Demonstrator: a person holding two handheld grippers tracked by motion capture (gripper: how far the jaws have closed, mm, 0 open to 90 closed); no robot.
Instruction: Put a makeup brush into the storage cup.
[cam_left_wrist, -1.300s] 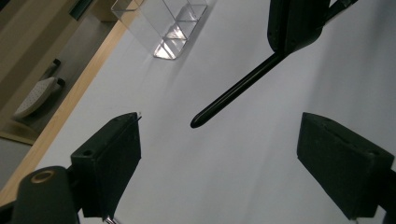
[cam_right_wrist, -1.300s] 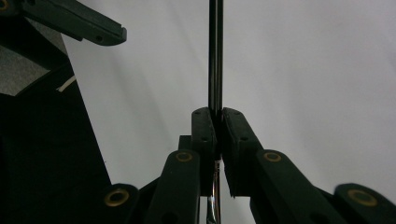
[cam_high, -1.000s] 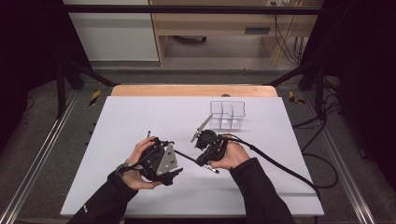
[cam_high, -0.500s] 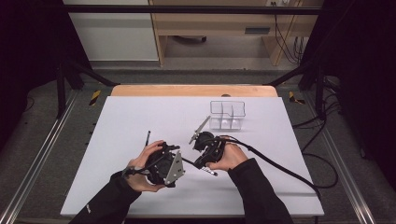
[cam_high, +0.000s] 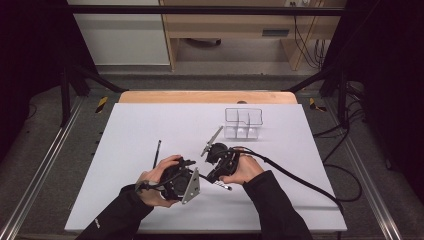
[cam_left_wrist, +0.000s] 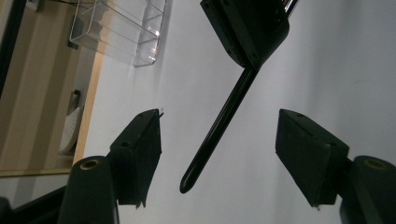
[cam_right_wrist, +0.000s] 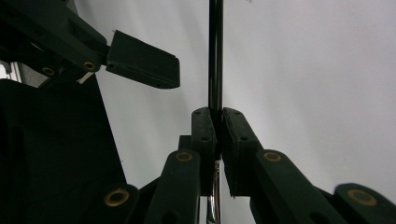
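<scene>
My right gripper (cam_right_wrist: 218, 114) is shut on a thin black pen (cam_right_wrist: 215, 56) that runs straight out past its jaws. In the left gripper view that pen (cam_left_wrist: 219, 126) hangs between the wide-open jaws of my left gripper (cam_left_wrist: 217, 121), touching neither, and the right gripper's black jaws (cam_left_wrist: 247, 28) hold it from above. In the high view the left gripper (cam_high: 187, 172) and right gripper (cam_high: 216, 176) meet near the table's front centre. The pen's silver end (cam_high: 223, 185) sticks out below the right hand.
A second black pen (cam_high: 157, 152) lies on the white table (cam_high: 150, 120), left of the hands. A clear plastic organizer (cam_high: 243, 122) with compartments stands behind the right hand. The right gripper's cable (cam_high: 300, 182) trails off to the right.
My left gripper has moved right and closer to the right gripper, so its open jaws now straddle the held pen. The right hand has shifted only slightly.
</scene>
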